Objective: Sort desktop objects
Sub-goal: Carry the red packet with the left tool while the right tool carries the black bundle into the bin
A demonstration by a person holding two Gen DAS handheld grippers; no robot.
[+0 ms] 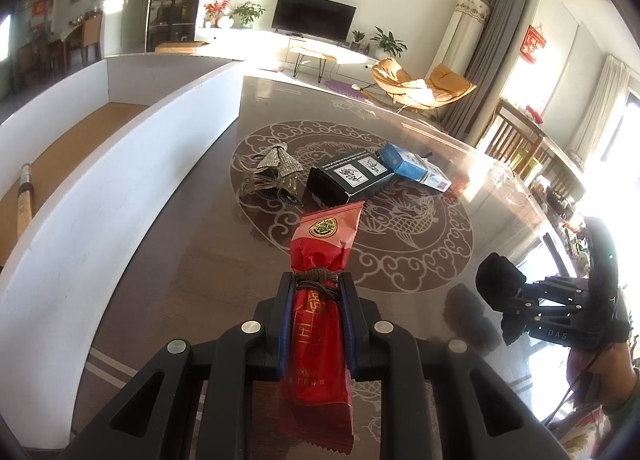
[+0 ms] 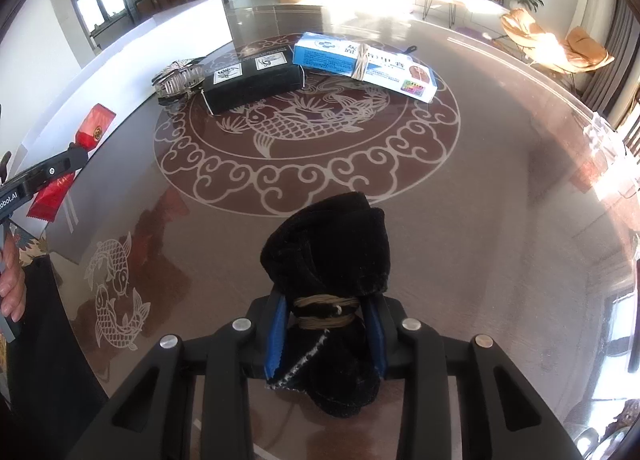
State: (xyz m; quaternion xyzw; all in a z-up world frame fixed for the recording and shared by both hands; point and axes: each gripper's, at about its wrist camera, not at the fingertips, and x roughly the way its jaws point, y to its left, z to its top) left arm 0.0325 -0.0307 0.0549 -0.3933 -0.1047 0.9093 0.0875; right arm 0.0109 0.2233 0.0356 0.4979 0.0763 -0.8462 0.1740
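Pinching red packet (image 1: pixel 320 292) in left hand-held gripper (image 1: pixel 318 284), black cloth bundle (image 2: pixel 328 260) in right hand-held gripper (image 2: pixel 326 308)

Your left gripper (image 1: pixel 316 284) holds a snack packet (image 1: pixel 324 256) above the table (image 2: pixel 500 220), with the tray (image 1: pixel 132 164) to its left. Your right gripper (image 2: pixel 328 308) holds a cloth bundle (image 2: pixel 332 252) off to the right. Ahead on the table lie a hair clip (image 1: pixel 272 176), then a box (image 1: pixel 348 178), then a carton (image 1: pixel 412 166), left to right. A stick (image 1: pixel 25 200) lies in the tray.
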